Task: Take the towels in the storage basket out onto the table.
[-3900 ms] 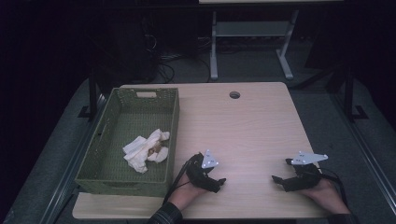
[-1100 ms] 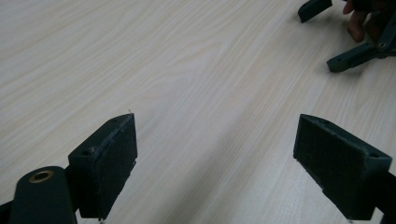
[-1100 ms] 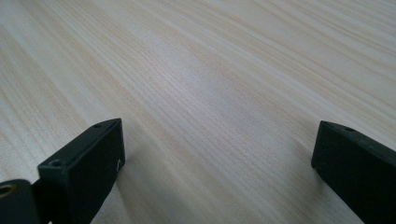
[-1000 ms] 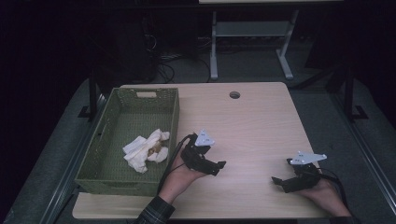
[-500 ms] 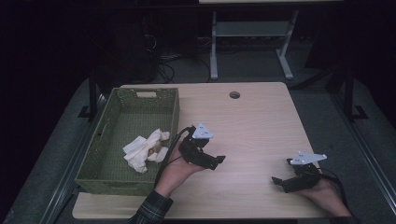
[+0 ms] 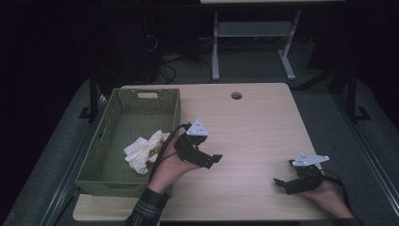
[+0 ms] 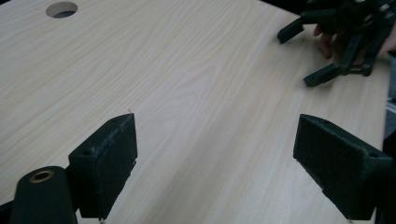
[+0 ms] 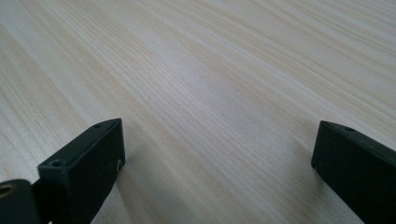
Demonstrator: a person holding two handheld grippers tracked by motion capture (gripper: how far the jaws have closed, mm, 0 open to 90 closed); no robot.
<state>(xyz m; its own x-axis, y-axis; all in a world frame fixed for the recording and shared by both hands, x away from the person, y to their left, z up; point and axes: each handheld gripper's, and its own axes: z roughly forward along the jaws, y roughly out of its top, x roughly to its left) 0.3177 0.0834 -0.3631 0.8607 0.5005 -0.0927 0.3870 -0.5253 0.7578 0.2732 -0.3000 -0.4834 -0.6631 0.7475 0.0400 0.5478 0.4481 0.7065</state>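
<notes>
My right gripper rests low at the near right corner of the wooden table, jaws spread wide with nothing between them; in the right gripper view bare wood grain lies between the two black pads. My left gripper is held above the table just beside the right wall of the green woven basket, pointing toward the right gripper, jaws likewise spread and empty. In the left gripper view its pads frame bare tabletop, with the right gripper farther off. The crumpled white cloth lies inside the basket against its right wall, just beside my left hand, not touched by either gripper. At the far edge of the table is a round cable hole.
</notes>
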